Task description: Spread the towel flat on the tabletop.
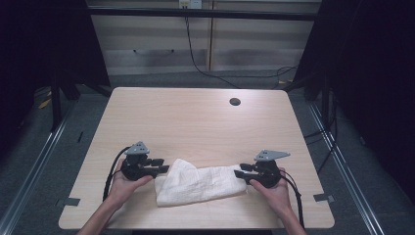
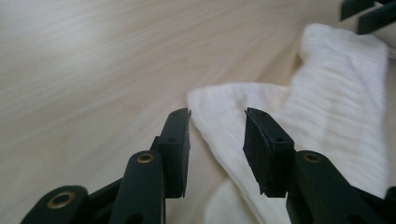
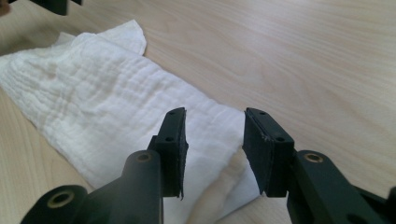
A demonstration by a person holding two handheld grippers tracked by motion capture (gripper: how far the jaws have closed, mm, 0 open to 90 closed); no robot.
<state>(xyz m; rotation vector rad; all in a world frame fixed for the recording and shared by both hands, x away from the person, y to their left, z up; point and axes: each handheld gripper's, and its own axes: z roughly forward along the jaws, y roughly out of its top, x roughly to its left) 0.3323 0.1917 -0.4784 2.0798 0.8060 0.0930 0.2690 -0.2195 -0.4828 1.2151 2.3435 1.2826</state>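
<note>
Already the white crinkled cotton cloth (image 1: 198, 183) lies folded over into a loose band near the table's (image 1: 195, 117) front edge, though its edges sit uneven, so tidying or another fold seems left. Left gripper (image 1: 164, 165) and right gripper (image 1: 238, 170), held level at either end, stand parted with nothing pinched.

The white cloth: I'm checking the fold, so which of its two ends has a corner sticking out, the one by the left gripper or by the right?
The end by the left gripper: the white cloth pokes a corner up-table there.
</note>
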